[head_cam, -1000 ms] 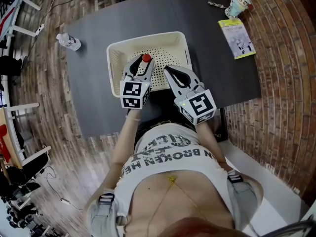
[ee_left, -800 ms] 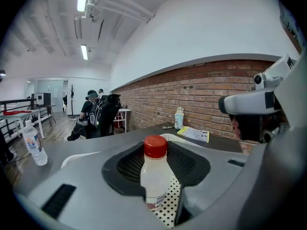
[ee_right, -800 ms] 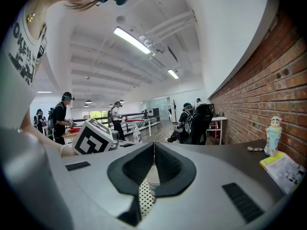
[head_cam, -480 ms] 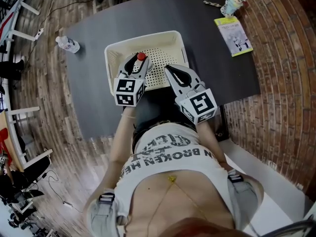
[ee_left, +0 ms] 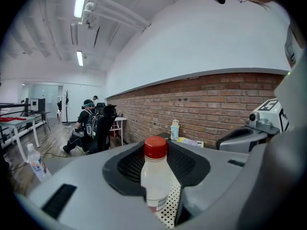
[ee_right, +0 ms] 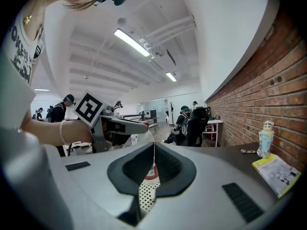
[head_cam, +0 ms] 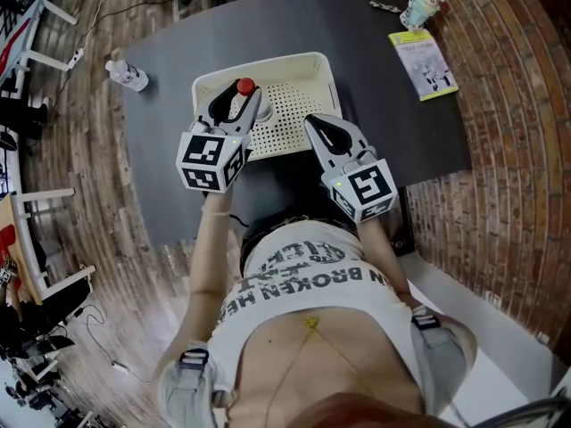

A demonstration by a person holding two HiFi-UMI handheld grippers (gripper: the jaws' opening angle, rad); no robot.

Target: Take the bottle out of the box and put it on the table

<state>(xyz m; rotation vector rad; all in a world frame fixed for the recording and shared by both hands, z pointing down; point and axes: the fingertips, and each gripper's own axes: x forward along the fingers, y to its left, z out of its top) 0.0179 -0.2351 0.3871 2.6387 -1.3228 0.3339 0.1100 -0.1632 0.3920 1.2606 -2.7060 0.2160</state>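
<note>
A small clear bottle (head_cam: 249,107) with a red cap hangs over the cream perforated basket (head_cam: 268,61) on the dark table. My left gripper (head_cam: 239,98) is shut on it, one jaw on each side of its body. In the left gripper view the bottle (ee_left: 154,176) stands upright between the pads, its cap above them. My right gripper (head_cam: 318,125) hovers at the basket's near right corner, shut and holding nothing. In the right gripper view its jaws (ee_right: 153,145) meet in a thin line, and the left gripper (ee_right: 120,126) shows beyond them.
A second clear bottle (head_cam: 125,74) stands near the table's left edge. At the far right corner lie a yellow-green booklet (head_cam: 425,65) and a small figure-shaped container (head_cam: 420,8). Bare dark tabletop (head_cam: 384,114) shows right of the basket. A brick wall runs along the right.
My left gripper has risen with the bottle, which now sits higher above the basket floor and a little further left in the head view. The right gripper has stayed put.
</note>
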